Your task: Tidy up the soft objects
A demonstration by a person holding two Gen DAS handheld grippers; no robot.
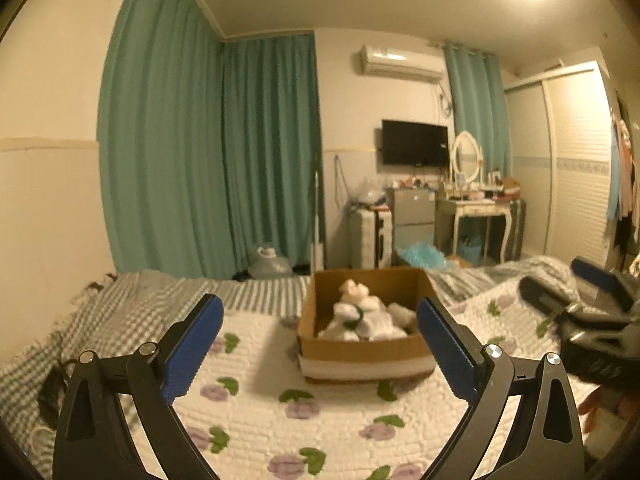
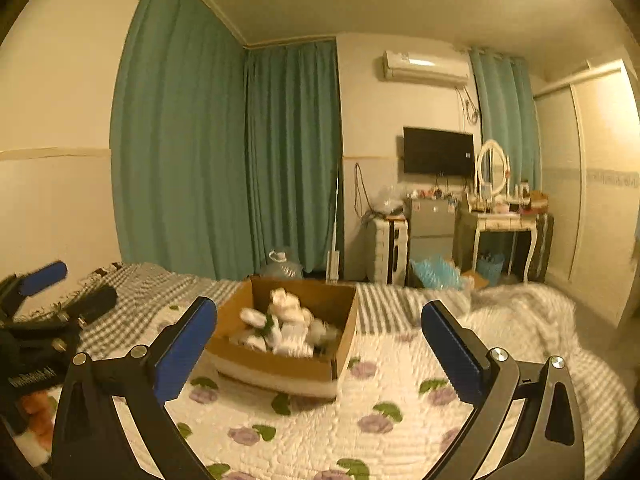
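Note:
A brown cardboard box [image 1: 362,350] sits on a white quilt with purple flowers [image 1: 280,412]. Several white rolled soft objects [image 1: 366,320] lie inside it. My left gripper [image 1: 320,344] is open and empty, above the quilt just in front of the box. My right gripper [image 2: 320,348] is open and empty, also in front of the box [image 2: 280,366], which holds the white soft objects [image 2: 286,326]. The right gripper shows at the right edge of the left wrist view [image 1: 576,288]. The left gripper shows at the left edge of the right wrist view [image 2: 68,292].
A grey checked blanket [image 1: 132,304] covers the bed's far side. A crumpled white blanket [image 2: 520,320] lies to the right. Beyond the bed are teal curtains [image 1: 208,152], a dressing table [image 1: 480,208], a small fridge [image 1: 414,216] and a wardrobe [image 1: 572,160].

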